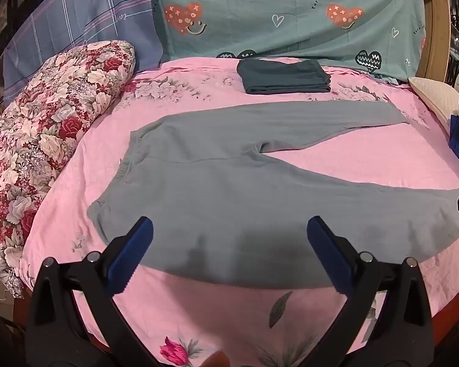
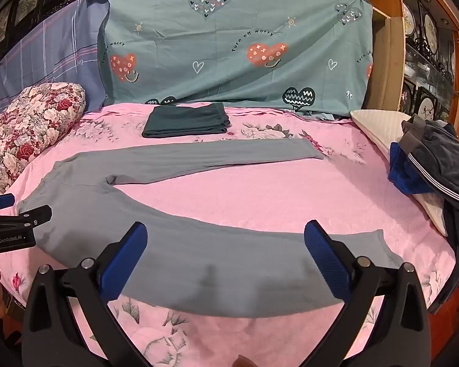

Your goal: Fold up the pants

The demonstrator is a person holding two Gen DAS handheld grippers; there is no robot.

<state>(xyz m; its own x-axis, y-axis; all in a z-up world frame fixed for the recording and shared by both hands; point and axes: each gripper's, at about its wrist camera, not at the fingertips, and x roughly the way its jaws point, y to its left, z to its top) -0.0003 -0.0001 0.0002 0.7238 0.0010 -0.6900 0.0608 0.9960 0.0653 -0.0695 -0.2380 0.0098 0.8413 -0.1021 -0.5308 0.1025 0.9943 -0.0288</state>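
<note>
On top of the pink flowery bed sheet (image 1: 336, 171) lie the grey pants (image 1: 229, 189), spread out flat. The waist is on the left side and the two legs go off to the right, apart like a V. The far leg is thin and smooth. The near leg is wide and has a dark shadow on it.

The left gripper (image 1: 229, 232) hangs over the near leg with its blue fingers (image 1: 137, 250) spread wide, holding nothing. The right gripper (image 2: 225, 238) is over the same leg, closer to the leg's end, and its fingers are spread wide too, holding nothing.

Behind the pants sits a folded dark green cloth (image 2: 186, 120). On the right, a heap of dark blue clothes (image 2: 437, 159) is cut off by the picture edge. You cannot tell what clothes are in it.
</note>
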